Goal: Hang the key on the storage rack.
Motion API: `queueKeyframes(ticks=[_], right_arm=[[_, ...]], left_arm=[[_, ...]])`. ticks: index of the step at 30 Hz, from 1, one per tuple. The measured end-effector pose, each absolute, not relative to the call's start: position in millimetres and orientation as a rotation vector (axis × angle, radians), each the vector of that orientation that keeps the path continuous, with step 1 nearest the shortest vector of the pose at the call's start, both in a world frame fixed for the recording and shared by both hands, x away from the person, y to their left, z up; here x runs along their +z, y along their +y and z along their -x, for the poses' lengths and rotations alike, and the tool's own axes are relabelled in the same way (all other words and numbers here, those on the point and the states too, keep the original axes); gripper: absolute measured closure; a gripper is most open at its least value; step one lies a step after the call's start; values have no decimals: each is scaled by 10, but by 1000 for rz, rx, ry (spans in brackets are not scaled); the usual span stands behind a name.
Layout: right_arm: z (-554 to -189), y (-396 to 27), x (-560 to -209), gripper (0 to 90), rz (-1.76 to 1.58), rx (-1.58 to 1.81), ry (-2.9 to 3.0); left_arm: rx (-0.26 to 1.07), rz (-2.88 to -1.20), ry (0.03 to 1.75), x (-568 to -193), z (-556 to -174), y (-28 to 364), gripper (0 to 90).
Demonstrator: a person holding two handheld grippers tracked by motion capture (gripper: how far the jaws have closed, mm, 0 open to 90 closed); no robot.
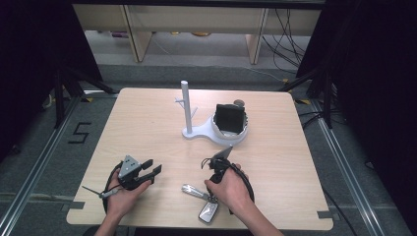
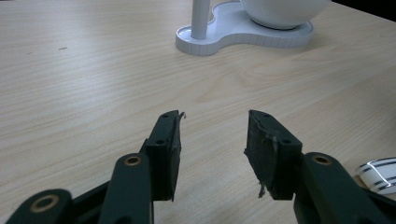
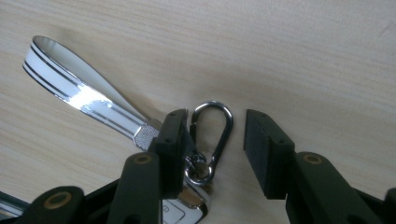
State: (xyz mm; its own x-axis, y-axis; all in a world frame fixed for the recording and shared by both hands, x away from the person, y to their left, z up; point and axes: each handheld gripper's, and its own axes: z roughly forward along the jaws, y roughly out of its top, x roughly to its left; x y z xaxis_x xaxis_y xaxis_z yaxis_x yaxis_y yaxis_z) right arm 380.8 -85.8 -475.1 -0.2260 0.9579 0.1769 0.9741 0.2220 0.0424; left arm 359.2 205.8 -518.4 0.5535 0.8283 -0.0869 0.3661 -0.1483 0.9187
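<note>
Fingers [image 3: 170, 140] spread wide on both my grippers, gripping nothing.
My right gripper [image 3: 212, 140] straddles the carabiner [image 3: 215, 128] of the key fob [image 1: 208, 212] near the desk's [image 1: 147, 123] front edge; my left gripper [image 2: 212, 149] hovers over bare wood.

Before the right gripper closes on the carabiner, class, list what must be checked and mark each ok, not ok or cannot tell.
1. Right gripper jaws open: ok.
2. Carabiner lies between the jaws: ok, though close against one jaw.
3. Strap clear of the jaws: ok, it trails off to one side.
4. Left gripper open and holding nothing: ok.
5. Stand upright, away from both hands: ok.
6. Carabiner firmly linked to the key fob: cannot tell.
</note>
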Motion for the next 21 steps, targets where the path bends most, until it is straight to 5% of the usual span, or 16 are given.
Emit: queueKeyframes(ticks=[21], right_arm=[[-3812,-821,-4754,694,1827,-247,-2536]], left_arm=[[546,-1729,1013,-5182,-3576,2064,543]])
